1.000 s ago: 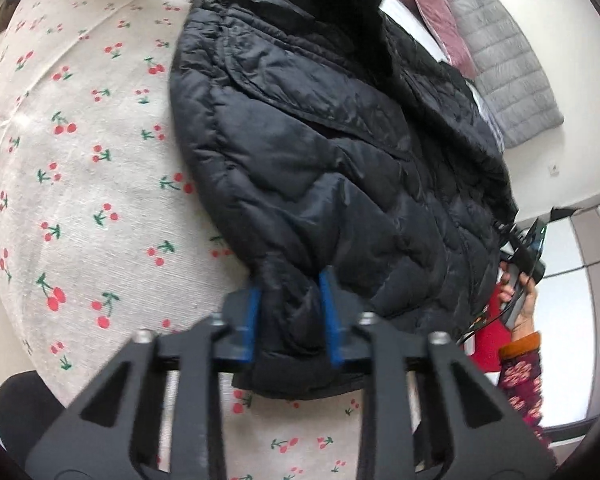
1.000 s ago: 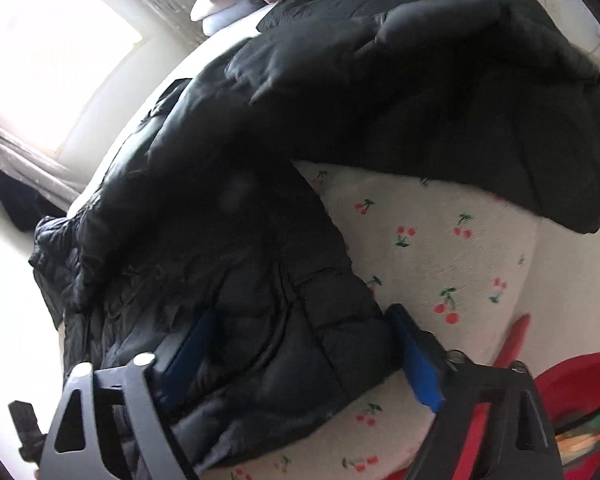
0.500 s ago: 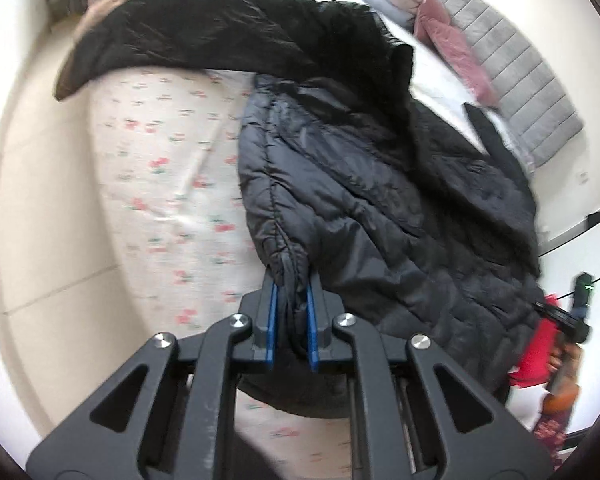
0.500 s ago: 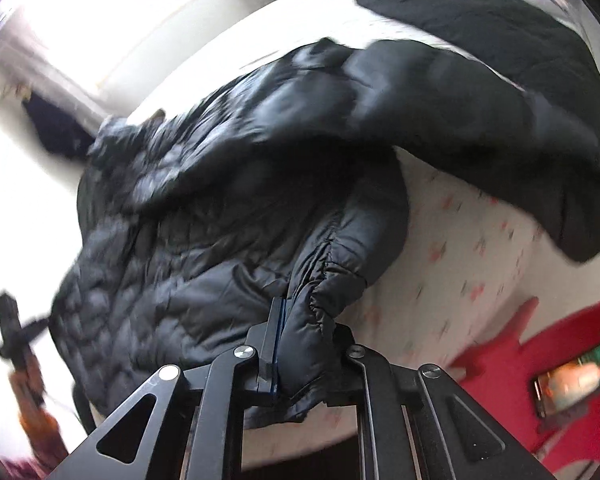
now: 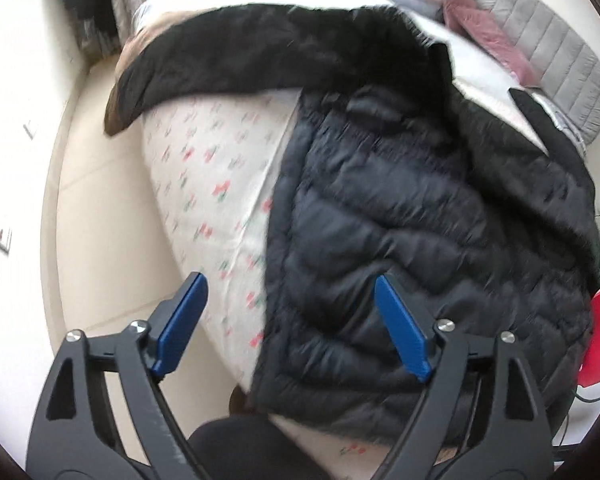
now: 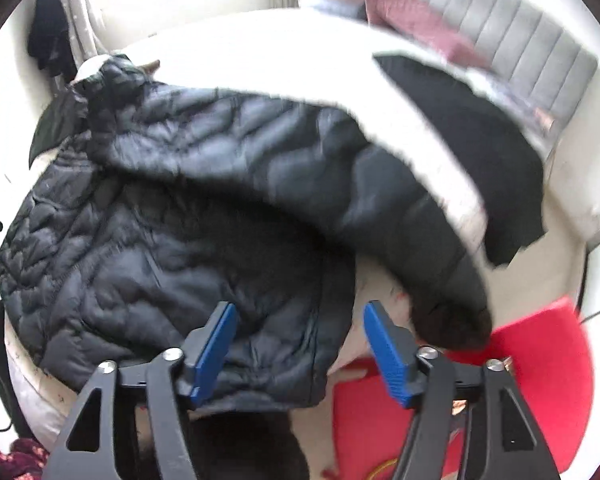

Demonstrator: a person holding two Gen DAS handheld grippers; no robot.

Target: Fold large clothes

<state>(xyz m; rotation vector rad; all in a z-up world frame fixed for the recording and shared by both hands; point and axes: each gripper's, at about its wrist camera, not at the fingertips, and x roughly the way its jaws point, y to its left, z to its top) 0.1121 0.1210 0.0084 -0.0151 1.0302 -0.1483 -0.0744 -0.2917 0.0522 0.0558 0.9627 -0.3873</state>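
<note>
Jacket (image 5: 400, 216), the black quilted one, lies on the bed (image 5: 204, 184) with its hem toward you, spread over the cherry-print sheet and taking up the centre-to-3-o'clock part of the left view. You look to be partway in: one panel seems turned over onto the body, judging by the straight edge at 12 o'clock from your left gripper (image 5: 296, 328), but in the right view a sleeve (image 6: 412, 208) trails out toward 3 o'clock, its cuff hanging over the bed edge near the red stool (image 6: 540, 344). That sleeve and the final halving appear left to do. A second dark coat (image 5: 260, 48) lies across the far side at 12 o'clock, untouched. Your left jaws stand wide apart, holding nothing, poised above the hem without touching it. Your right gripper (image 6: 300, 348) is likewise released, jaws spread over the jacket's near corner, gripping nothing; both views are motion-blurred.
</note>
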